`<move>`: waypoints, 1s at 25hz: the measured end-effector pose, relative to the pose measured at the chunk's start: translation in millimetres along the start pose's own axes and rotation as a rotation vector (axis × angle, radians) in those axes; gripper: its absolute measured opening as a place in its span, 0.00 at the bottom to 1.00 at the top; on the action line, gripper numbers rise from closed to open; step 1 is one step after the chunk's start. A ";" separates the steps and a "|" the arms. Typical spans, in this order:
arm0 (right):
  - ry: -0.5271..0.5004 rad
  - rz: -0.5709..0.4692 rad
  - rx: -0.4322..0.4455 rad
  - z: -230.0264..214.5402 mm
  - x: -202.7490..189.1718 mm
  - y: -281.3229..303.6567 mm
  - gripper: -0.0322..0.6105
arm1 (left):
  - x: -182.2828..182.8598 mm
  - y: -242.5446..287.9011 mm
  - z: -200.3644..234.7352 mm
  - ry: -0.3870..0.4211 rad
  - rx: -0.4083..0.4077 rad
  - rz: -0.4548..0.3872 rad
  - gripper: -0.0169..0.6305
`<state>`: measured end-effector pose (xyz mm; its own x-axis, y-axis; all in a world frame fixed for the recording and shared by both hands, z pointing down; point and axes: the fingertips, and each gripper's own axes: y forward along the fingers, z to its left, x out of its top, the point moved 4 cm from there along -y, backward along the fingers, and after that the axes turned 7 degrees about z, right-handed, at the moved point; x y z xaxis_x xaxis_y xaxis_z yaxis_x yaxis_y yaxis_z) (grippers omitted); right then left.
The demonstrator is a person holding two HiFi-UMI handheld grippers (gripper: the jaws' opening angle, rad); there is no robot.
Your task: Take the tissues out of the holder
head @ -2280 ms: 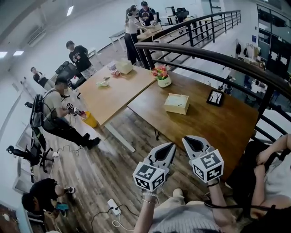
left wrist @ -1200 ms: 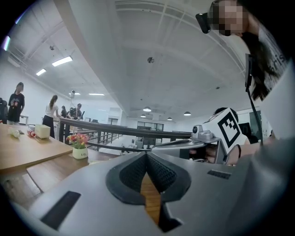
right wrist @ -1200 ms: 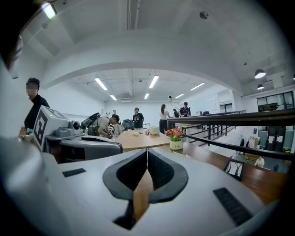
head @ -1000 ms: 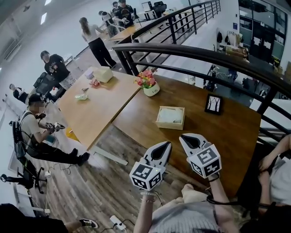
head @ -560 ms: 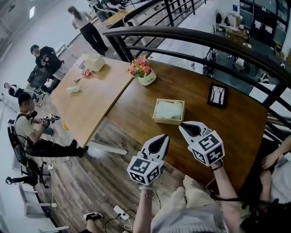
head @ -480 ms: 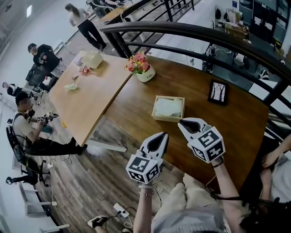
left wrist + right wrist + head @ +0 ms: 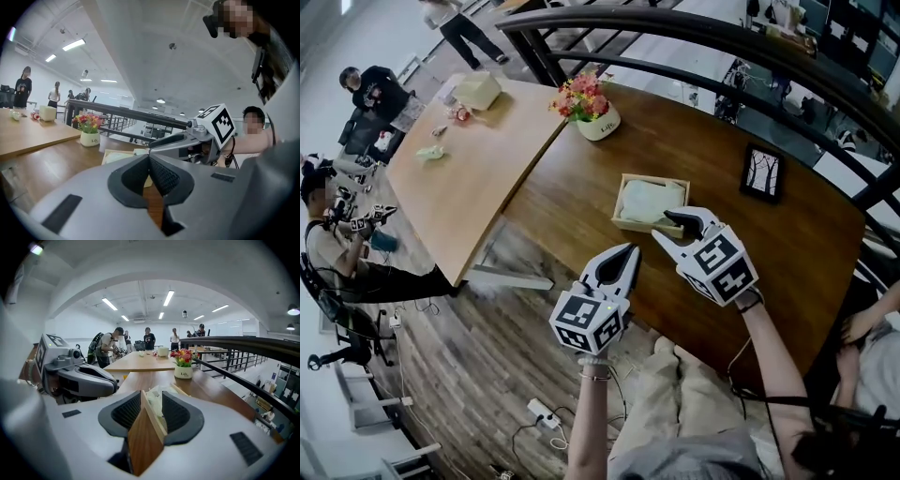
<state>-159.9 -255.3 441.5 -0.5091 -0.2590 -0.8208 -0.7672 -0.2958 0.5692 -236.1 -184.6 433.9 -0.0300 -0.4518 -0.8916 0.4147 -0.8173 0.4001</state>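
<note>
A shallow wooden tissue holder (image 7: 624,201) lies on the dark wooden table (image 7: 787,253), with pale tissues (image 7: 654,200) inside. My right gripper (image 7: 673,227) is at the holder's near corner. Its jaws are opening, and in the right gripper view (image 7: 151,401) they straddle the holder's wooden wall (image 7: 146,432), with crumpled tissue (image 7: 154,399) just beyond the pads. My left gripper (image 7: 630,253) hangs over the table's near edge, left of the holder, shut and empty (image 7: 149,161). The holder (image 7: 115,154) also appears ahead in the left gripper view.
A white pot of flowers (image 7: 586,108) stands at the table's far left corner, and a small picture frame (image 7: 766,172) at the right. A dark railing (image 7: 694,37) runs behind. A lighter table (image 7: 459,159) adjoins on the left, with people beyond.
My right gripper has moved forward to the holder's near corner and its jaws have come apart. The head view has tilted down towards the table. The left gripper stays shut.
</note>
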 end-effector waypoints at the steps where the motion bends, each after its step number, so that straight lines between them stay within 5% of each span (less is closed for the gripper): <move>1: -0.011 0.011 0.004 -2.6 2.0 5.6 0.25 | 0.5 2.4 4.7 0.001 0.001 0.005 0.04; 16: -0.291 0.208 0.025 -13.9 9.5 65.2 0.26 | -1.0 26.9 43.7 0.016 0.015 0.030 0.04; 23: -0.273 0.284 -0.004 -24.4 1.1 84.9 0.24 | -0.8 37.4 49.1 0.016 0.008 0.033 0.04; 25: -0.277 0.300 -0.022 -27.2 0.9 86.6 0.13 | -0.6 39.5 50.8 0.015 0.007 0.032 0.04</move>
<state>-216.2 -306.2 491.3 -0.7969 -0.0804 -0.5987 -0.5619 -0.2649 0.7836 -265.9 -234.7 461.0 -0.0029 -0.4728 -0.8812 0.4090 -0.8047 0.4303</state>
